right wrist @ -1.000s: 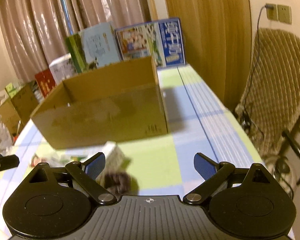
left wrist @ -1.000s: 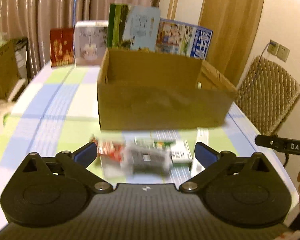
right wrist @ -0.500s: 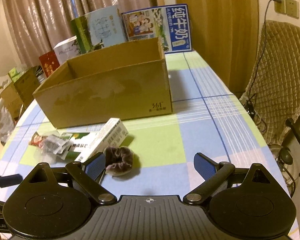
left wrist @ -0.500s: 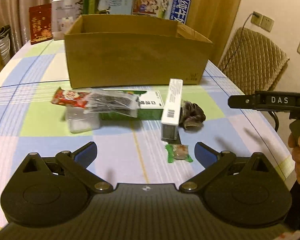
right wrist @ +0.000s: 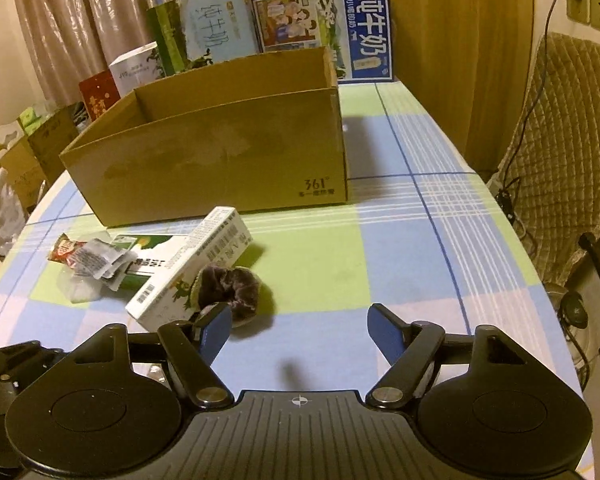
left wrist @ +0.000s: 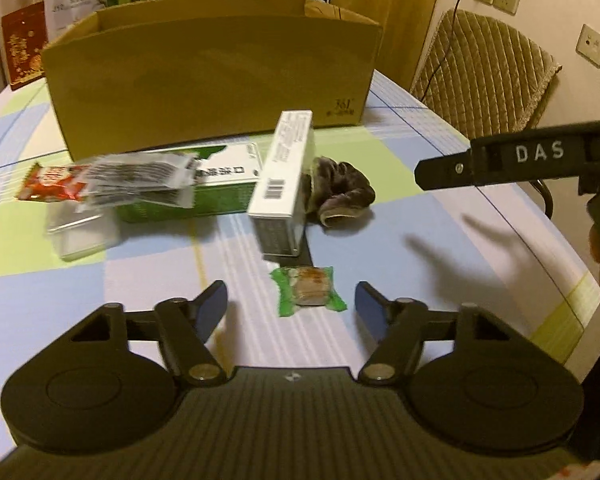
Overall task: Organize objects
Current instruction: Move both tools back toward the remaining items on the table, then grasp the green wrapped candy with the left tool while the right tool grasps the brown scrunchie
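- Two grippers, left gripper [left wrist: 290, 306] and right gripper [right wrist: 299, 328], hover with jaws spread, holding nothing.
- Green-wrapped candy [left wrist: 307, 290] lies between the left fingers.
- White carton [left wrist: 283, 176], dark scrunchie [left wrist: 338, 192] and snack packets [left wrist: 112, 184] crowd behind.
- Cardboard box [right wrist: 220, 156] beyond; its contents cannot be seen.

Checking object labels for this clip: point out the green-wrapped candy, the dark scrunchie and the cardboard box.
green-wrapped candy [left wrist: 307, 290]: left wrist view, on its brown middle.
dark scrunchie [right wrist: 230, 286]: right wrist view, on its gathered fabric.
cardboard box [right wrist: 220, 164]: right wrist view, on its near wall.

Brown cardboard box [right wrist: 220, 152] on blue-green checked tablecloth [right wrist: 400, 248].
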`<action>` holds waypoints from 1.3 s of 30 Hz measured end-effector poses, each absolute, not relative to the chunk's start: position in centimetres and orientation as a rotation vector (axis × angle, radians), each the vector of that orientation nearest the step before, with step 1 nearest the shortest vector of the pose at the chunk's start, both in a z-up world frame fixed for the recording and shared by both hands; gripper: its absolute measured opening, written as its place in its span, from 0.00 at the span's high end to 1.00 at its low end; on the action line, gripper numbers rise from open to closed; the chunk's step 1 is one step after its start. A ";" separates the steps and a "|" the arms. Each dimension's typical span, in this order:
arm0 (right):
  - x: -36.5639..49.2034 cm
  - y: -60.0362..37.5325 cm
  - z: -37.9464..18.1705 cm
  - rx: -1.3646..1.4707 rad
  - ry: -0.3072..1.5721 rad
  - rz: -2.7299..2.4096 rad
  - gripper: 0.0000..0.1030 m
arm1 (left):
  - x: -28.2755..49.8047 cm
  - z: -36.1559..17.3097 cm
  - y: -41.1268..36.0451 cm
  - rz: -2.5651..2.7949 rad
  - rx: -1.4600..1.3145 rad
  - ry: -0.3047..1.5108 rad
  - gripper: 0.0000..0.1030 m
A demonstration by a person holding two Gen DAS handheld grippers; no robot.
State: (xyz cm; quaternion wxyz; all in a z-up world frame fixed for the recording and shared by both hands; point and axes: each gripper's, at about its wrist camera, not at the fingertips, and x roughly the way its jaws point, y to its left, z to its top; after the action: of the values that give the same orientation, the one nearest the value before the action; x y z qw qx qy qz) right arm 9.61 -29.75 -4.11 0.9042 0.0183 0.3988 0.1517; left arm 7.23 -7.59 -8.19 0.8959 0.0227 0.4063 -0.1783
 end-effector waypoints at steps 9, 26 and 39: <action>10.2 -30.2 -4.6 0.058 0.844 0.303 0.29 | 8.2 -9.1 -8.5 -0.377 0.097 0.824 0.74; 11.1 -24.0 -6.2 -0.214 0.801 0.504 0.31 | 10.3 -8.0 -2.9 -0.228 0.017 0.819 0.80; 13.8 -21.2 -9.3 -0.259 0.889 0.539 0.66 | 10.9 -8.7 -2.9 -0.238 0.004 0.837 0.80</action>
State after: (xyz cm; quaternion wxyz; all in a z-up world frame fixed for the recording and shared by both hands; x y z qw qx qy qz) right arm 13.79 -21.16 -9.26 0.8600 -0.1234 0.4235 0.2567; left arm 10.87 -2.87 -8.70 0.9068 0.0018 0.4054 -0.1151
